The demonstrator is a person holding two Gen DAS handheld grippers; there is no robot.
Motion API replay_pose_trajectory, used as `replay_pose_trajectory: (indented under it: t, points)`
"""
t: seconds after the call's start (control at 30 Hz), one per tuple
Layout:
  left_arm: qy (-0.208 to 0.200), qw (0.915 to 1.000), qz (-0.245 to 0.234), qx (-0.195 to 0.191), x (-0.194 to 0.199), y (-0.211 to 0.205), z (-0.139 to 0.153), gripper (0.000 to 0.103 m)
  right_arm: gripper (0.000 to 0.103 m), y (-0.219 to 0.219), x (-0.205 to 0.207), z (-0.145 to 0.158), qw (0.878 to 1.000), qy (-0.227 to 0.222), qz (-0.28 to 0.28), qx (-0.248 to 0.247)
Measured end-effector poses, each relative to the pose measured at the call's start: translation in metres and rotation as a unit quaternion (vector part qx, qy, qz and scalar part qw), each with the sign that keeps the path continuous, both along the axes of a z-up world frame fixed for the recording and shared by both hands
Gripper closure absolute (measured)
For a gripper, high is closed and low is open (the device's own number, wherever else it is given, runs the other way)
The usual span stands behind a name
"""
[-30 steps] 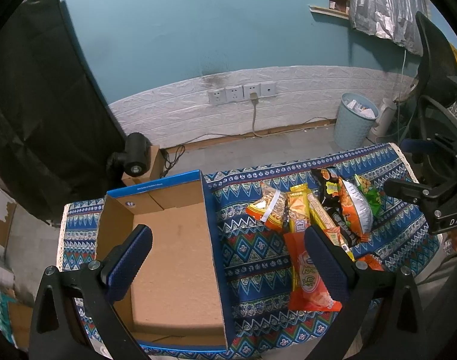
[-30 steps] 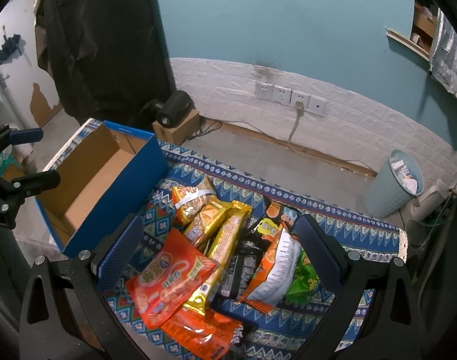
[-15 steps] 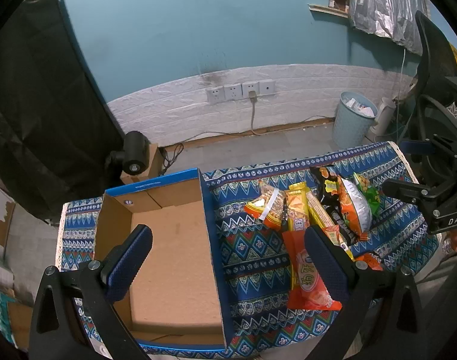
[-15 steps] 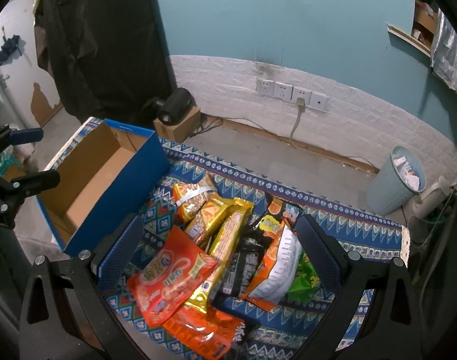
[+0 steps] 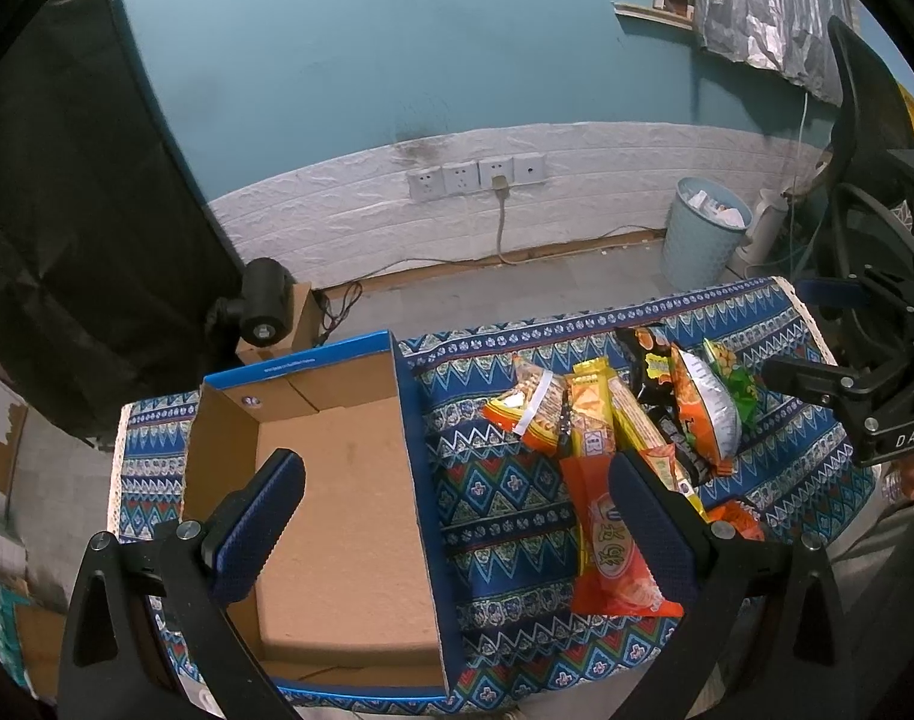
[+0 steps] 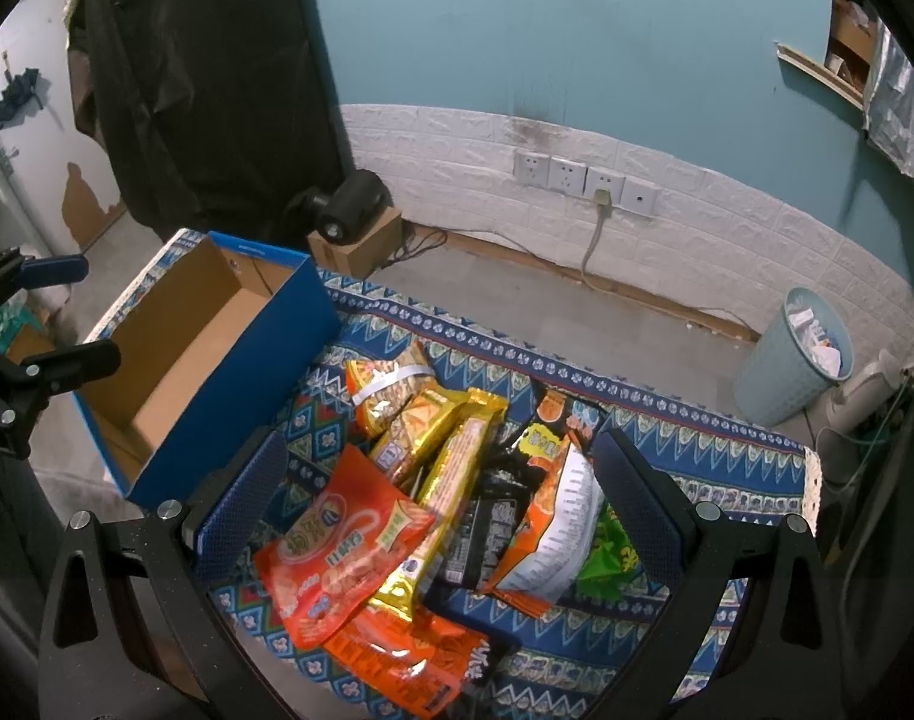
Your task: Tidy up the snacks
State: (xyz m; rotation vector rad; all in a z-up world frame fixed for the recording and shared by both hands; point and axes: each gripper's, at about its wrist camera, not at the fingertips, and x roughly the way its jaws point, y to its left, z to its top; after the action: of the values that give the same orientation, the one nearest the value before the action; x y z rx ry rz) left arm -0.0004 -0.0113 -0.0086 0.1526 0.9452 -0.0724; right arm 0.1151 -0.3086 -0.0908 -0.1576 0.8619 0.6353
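the right tool (image 6: 435, 501) hangs spread wide over the snack pile (image 6: 450, 480) on the patterned counter (image 6: 727, 480), gripping nothing; best to come down on the top red packet (image 6: 342, 540) and pinch one edge so neighbours stay put. the left tool (image 5: 457, 516), likewise released, hovers above the blue cardboard box (image 5: 420, 480), which looks bare inside.

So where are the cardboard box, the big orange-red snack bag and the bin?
cardboard box (image 5: 342, 516): left wrist view, bare brown floor inside.
orange-red snack bag (image 6: 342, 546): right wrist view, middle of its printed front.
bin (image 6: 781, 372): right wrist view, pale blue side wall.
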Motion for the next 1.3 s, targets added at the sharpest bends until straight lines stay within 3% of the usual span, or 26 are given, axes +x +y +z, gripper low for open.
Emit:
replay_pose_trajectory:
  t: [1.3]
  points:
    - [0.009, 0.9999, -0.005, -0.003, -0.0013, -0.0041, -0.0037, 0.001, 0.003, -0.0029, -0.0054, -0.0069, 1.0, 0.002, -0.002, -0.002]
